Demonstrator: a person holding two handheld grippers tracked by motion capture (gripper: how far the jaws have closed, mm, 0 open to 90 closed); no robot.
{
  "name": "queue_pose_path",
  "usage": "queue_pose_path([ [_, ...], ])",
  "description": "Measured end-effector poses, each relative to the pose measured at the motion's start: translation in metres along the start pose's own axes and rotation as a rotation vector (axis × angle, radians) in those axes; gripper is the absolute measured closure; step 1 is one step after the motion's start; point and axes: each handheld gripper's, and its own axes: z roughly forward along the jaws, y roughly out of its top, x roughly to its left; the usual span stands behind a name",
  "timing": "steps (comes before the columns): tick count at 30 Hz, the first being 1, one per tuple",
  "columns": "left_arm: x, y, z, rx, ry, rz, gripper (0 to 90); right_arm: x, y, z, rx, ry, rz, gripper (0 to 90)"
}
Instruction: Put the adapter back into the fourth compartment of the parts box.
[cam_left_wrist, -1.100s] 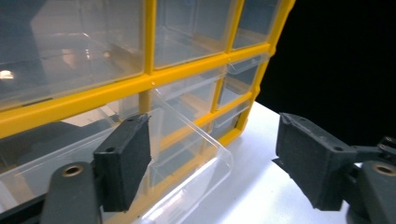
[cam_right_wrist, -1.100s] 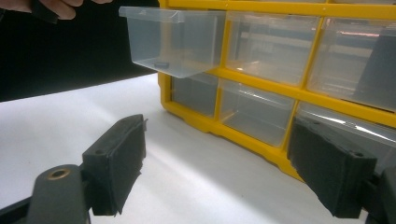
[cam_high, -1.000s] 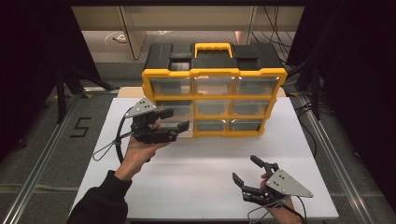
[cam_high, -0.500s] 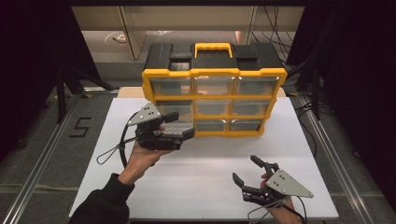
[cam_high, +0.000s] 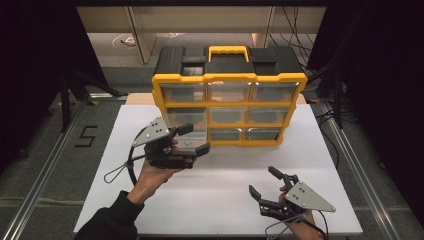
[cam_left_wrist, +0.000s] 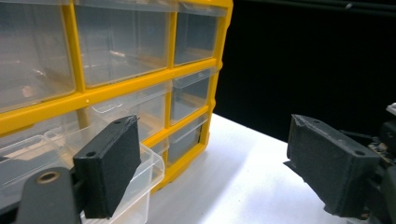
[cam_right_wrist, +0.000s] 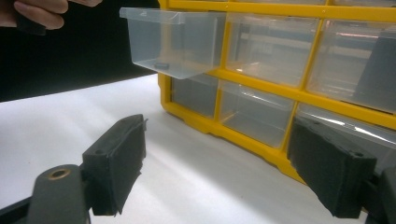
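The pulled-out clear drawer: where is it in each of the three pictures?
High view: the drawer sticks out at the organizer's left side, middle row, partly behind the left gripper.
Left gripper view: bottom left, just behind the left jaw.
Right gripper view: top, left of centre, jutting from the frame.
Shared landmark: the organizer's yellow frame.

the organiser (cam_high: 227, 80) has a glossy yellow plastic frame and a matt black plastic top. its drawers (cam_right_wrist: 175, 39) are clear, smooth plastic with a slight sheen. the table (cam_high: 215, 190) looks matt white and smooth. the gripper pads (cam_left_wrist: 109, 170) are matt black, foam-like, with roughened edges.
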Motion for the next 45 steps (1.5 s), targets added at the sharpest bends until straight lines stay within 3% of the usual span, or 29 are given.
queue_pose_path([
  [11, -0.009, -0.015, -0.008, -0.032, -0.014, 0.029, 17.6, 0.000, 0.000, 0.000, -0.001, 0.000, 0.000, 20.5],
  [25, -0.018, -0.036, -0.010, -0.004, -0.035, 0.051, 17.0, 0.000, 0.000, 0.000, -0.004, -0.002, -0.001, 20.5],
  [45, -0.015, -0.054, -0.015, -0.020, -0.024, 0.050, 16.1, 0.000, 0.000, 0.000, -0.008, 0.005, 0.002, 20.3],
])
